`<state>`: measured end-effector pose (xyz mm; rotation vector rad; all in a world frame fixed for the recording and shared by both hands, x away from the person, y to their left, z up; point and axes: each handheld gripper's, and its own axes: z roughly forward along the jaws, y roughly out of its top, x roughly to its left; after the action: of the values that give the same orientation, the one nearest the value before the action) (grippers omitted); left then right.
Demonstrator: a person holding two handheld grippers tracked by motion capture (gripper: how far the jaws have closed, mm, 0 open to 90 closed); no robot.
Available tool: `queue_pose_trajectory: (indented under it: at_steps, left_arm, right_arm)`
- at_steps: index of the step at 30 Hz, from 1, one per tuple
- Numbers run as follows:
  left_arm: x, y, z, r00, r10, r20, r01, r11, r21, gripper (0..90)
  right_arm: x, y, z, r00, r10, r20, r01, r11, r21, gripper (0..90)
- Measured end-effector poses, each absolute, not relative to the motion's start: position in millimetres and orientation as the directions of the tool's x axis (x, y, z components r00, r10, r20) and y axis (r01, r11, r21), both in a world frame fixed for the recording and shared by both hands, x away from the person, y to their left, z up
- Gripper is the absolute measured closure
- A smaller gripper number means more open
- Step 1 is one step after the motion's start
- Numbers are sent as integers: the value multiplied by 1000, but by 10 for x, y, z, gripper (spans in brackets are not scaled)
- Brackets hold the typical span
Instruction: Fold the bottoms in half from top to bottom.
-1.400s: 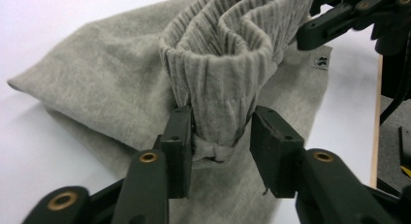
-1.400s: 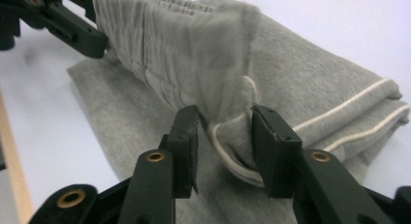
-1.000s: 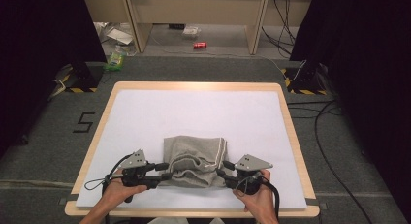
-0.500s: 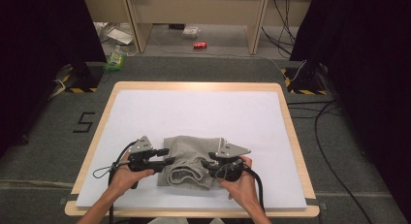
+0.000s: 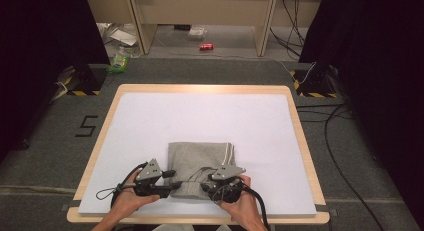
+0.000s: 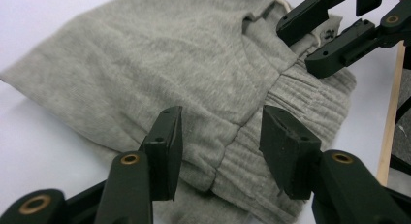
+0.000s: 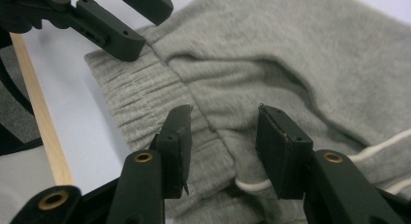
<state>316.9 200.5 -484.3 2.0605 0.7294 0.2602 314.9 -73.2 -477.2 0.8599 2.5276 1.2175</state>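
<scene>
Folding these grey sweatpants (image 5: 200, 166) and they sit bunched at the near middle of the white mat (image 5: 150, 121), waistband end toward me. Left gripper (image 5: 172, 185) is at the near left corner, right gripper (image 5: 209, 186) at the near right. Both sets of jaws are apart and have just been widening, with cloth lying between the pads but nothing pinched that I can see.

From the left gripper view I'm straddling the ribbed waistband (image 6: 286, 112) right where it meets the smooth fabric. The right gripper view has the same seam between the jaws, plus the white drawstring (image 7: 252, 185) poking out under the right pad.

My take on doing this bit well:
- drop both tips until the pads bracket every layer, not just the top one
- bite on the ribbing, since it's thicker and probably slips less
- keep the drawstring out of the pinch, or it may drag and skew the fold
- close both sides together and lift evenly so the edge stays straight
</scene>
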Motion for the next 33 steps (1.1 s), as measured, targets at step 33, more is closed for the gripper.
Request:
queue_pose_trajectory:
  at_steps: [33]
  left_arm:
    - [3609, 2194, -4626, 734, 660, -163, 463, -310, 830, 409]
  right_arm:
    - [3493, -977, -4491, -726, 683, 76, 443, 382, 811, 433]
